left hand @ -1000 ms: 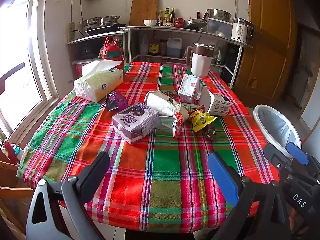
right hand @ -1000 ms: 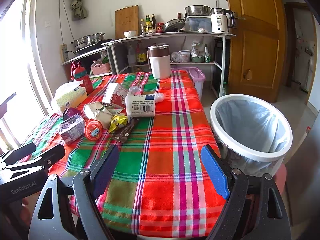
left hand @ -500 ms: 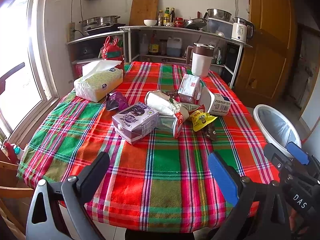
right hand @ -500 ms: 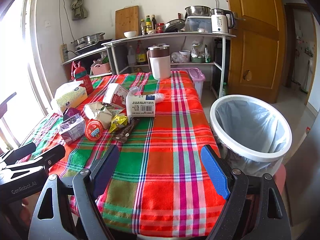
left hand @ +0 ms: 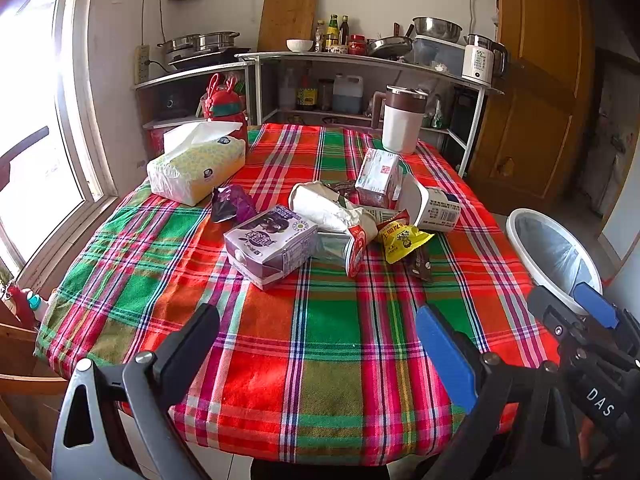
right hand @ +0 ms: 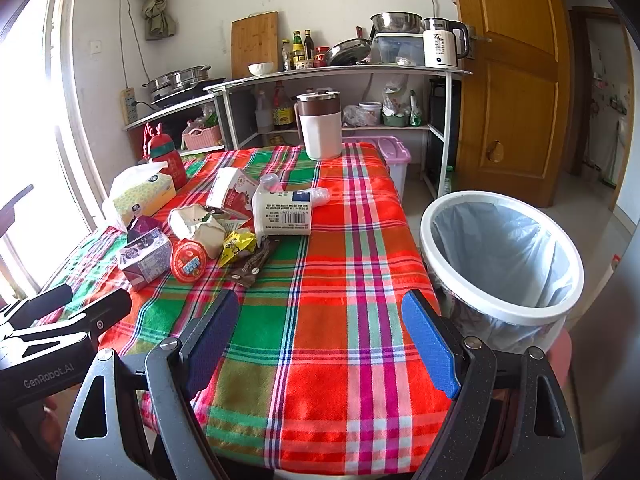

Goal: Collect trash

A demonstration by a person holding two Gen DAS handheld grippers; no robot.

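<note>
Plaid cloth in red and green covers the tabletop [left hand: 320, 340], and the trash sits in one loose heap toward its middle, nearer the far edge than the near one. Both grippers hover off the near edge with nothing taken: the left gripper [left hand: 320, 344] has its fingers spread wide and empty, and so does the right gripper [right hand: 320, 336]. The white-rimmed bin [right hand: 502, 264], lined with a clear bag, stands off the right edge, so the right one seems best placed to carry and drop. A sensible first pick is the outermost piece, probably the dark wrapper [right hand: 252, 266] or the yellow snack packet [left hand: 402, 238] nearest the grippers; flat foil will likely need a low, pinching approach against the cloth. The purple carton [left hand: 272, 246] looks boxy and firm, lying on its side; the white bottle [right hand: 286, 212] also lies on its side, and the crumpled paper bag [left hand: 328, 208] looks soft.
</note>
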